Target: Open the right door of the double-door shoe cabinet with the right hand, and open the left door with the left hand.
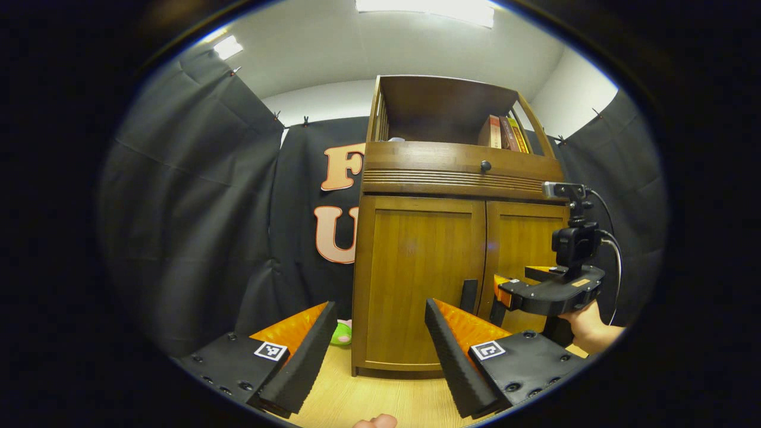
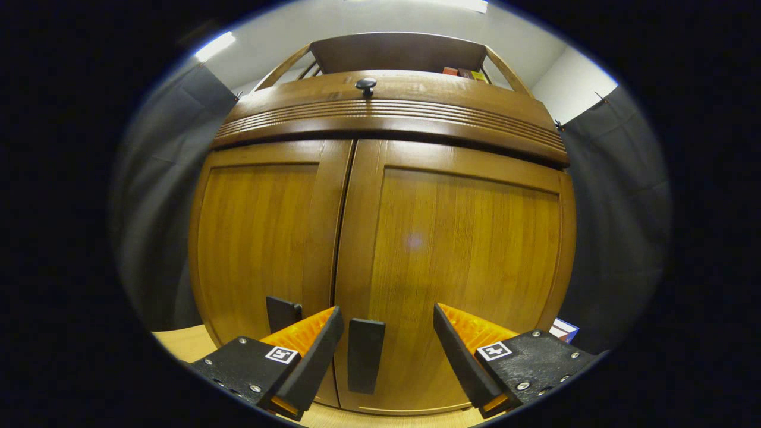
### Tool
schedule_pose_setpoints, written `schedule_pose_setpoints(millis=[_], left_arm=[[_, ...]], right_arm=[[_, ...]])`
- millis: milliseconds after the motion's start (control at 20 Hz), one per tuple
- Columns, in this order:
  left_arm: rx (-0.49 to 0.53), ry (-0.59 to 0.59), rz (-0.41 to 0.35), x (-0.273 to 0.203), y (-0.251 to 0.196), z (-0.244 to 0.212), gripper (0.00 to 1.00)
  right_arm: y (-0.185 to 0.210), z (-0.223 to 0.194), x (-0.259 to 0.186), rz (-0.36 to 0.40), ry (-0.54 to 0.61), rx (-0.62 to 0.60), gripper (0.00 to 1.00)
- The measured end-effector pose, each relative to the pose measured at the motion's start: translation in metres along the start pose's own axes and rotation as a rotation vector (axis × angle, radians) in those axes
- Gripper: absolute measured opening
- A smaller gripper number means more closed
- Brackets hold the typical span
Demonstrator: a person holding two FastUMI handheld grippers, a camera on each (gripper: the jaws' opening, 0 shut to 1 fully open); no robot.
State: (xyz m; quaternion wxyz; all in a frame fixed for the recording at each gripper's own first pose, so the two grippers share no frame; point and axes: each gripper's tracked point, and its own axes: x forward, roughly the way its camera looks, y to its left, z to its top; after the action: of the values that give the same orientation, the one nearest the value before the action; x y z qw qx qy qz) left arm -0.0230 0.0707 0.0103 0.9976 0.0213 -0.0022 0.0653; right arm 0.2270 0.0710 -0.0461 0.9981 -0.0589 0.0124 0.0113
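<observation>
Both doors were closed: right tongs (image 2: 386,351) gaped wide around the right door's handle (image 2: 365,355), ungripped; left tongs (image 1: 380,351) hung open, empty, farther back.

The wooden double-door shoe cabinet (image 1: 458,238) is standing upright, its left door (image 2: 261,238) and right door (image 2: 464,267) sitting closed, dark handles side by side.

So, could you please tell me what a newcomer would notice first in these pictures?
The wooden cabinet with both doors shut stands in the middle of both views. In the right gripper view, the open right tongs straddle the right door's dark handle. The left tongs hang open farther back.
</observation>
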Motion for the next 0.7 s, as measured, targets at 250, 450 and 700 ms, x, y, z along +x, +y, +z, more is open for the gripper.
schedule_pose_setpoints(millis=[250,450,700], left_arm=[[0.017,-0.01,-0.013,0.003,-0.008,-0.001,0.99],[0.018,-0.002,-0.016,0.005,-0.01,-0.003,0.98],[-0.002,0.006,-0.043,0.008,-0.019,-0.005,0.96]], right_arm=[[0.001,-0.043,0.014,0.007,0.103,0.092,1.0],[0.001,-0.037,0.012,0.009,0.061,0.095,1.0],[0.017,-0.035,0.012,0.042,0.07,0.044,0.76]])
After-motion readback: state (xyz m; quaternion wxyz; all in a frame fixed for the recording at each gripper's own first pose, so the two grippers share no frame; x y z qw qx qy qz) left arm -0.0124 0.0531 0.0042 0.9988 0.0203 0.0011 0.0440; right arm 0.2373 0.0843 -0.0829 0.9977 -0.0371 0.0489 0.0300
